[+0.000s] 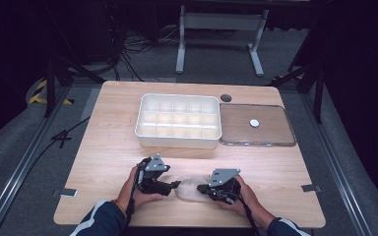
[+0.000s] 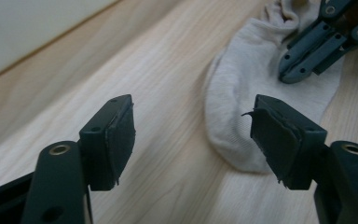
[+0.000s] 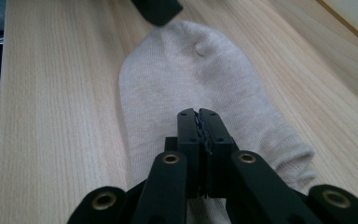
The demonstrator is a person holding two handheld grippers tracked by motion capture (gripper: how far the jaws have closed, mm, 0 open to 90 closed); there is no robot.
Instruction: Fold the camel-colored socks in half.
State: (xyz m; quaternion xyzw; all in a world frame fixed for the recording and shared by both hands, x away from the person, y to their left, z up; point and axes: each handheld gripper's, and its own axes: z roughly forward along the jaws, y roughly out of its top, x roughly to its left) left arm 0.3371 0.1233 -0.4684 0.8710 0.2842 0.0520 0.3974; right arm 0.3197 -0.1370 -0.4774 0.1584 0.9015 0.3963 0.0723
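Note:
A beige ankle sock (image 1: 189, 187) lies flat on the wooden table near its front edge, between my two grippers. My left gripper (image 1: 176, 185) is at the sock's toe end. In the left gripper view its jaws (image 2: 191, 121) stand open, with the sock (image 2: 247, 79) just ahead of them and partly behind the right jaw. My right gripper (image 1: 200, 188) sits over the cuff end. In the right gripper view it (image 3: 198, 114) is shut and low over the sock (image 3: 186, 70); I cannot tell whether fabric is pinched. Its closed jaws (image 2: 289, 74) lie on the sock.
A white tray with several compartments (image 1: 177, 140) stands at the middle back of the table. A clear flat lid (image 1: 236, 123) with a small white disc (image 1: 254, 123) on it lies to the tray's right. The person's hands hold both grippers at the front edge.

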